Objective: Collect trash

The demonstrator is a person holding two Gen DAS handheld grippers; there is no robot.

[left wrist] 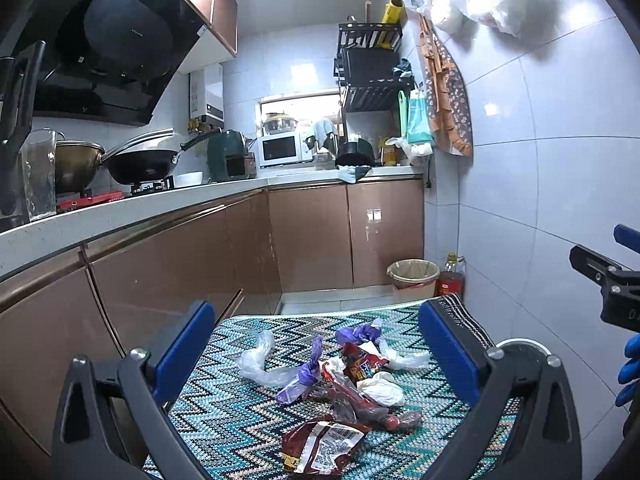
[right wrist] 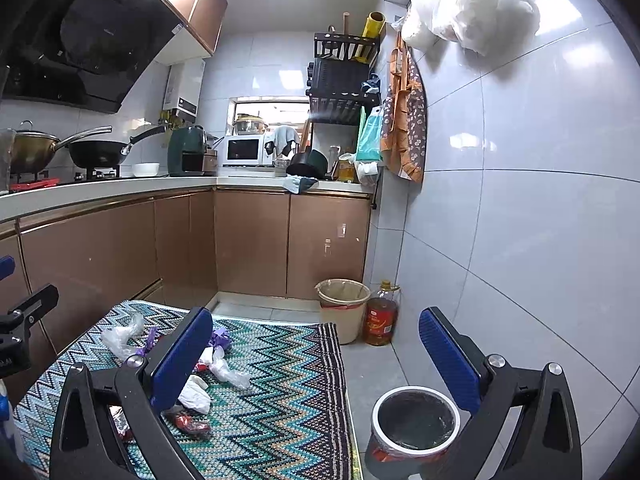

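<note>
Trash lies in a pile on a table with a zigzag cloth (left wrist: 248,420): a dark red snack bag (left wrist: 322,446), a red wrapper (left wrist: 362,362), purple plastic (left wrist: 304,376), clear plastic (left wrist: 260,360) and a white crumpled wad (left wrist: 380,390). My left gripper (left wrist: 316,348) is open and empty above the pile. My right gripper (right wrist: 316,360) is open and empty over the table's right edge. The pile shows in the right wrist view too, partly hidden by my left finger (right wrist: 180,360). A white bin with a black liner (right wrist: 416,420) stands on the floor right of the table.
A beige lined bin (right wrist: 344,304) and an oil bottle (right wrist: 380,316) stand by the far wall. Brown cabinets (left wrist: 160,264) run along the left and back under a counter with a wok (left wrist: 144,160) and microwave (left wrist: 280,150). The tiled wall (right wrist: 520,220) is close on the right.
</note>
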